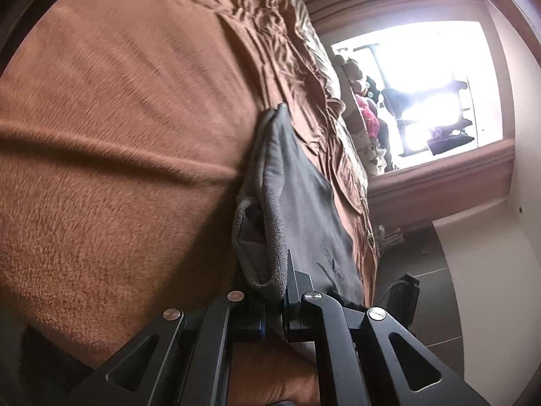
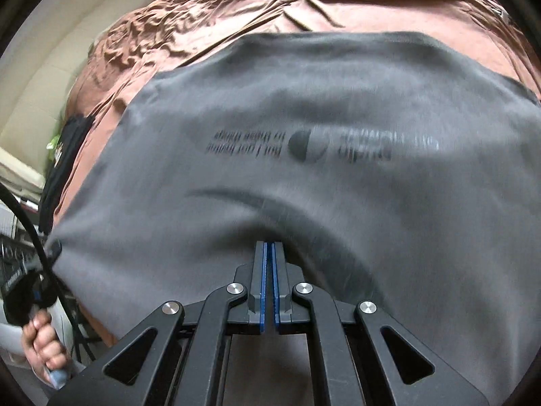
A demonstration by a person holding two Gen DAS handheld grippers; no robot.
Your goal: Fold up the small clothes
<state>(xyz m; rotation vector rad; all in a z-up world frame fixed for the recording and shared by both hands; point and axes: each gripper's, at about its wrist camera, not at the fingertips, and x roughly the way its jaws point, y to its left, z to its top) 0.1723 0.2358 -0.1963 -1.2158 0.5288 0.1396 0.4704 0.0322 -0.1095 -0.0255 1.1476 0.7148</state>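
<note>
The grey T-shirt (image 2: 304, 176) lies spread over the brown bedcover (image 2: 236, 10), which serves here as the landmark; in the right wrist view the shirt covers most of the cover's near part, its printed lettering and two-tone round mark (image 2: 309, 142) facing up and reading upside down, too blurred to make out; beyond the shirt's far hem the cover is crumpled into many small creases; the right gripper (image 2: 269, 247) has its blue-lined jaws pressed together on a pinch of the shirt's near edge, the cloth puckering into a fold just ahead of the tips; at the cover's left edge in that view a person's hand (image 2: 42, 348) clasps the handle of the left gripper (image 2: 50, 253), with a black cable (image 2: 23, 213) looping past it, and that gripper meets the shirt's left corner; in the left wrist view the left gripper (image 1: 282, 291) is clamped on a bunched grey edge of the shirt (image 1: 270, 203), which rises slightly off the cover (image 1: 118, 135) and shows a doubled layer with a hollow in it; past the cover's far edge stands a bright window (image 1: 422, 91) in a reddish frame, with dim, overexposed things before it.
</note>
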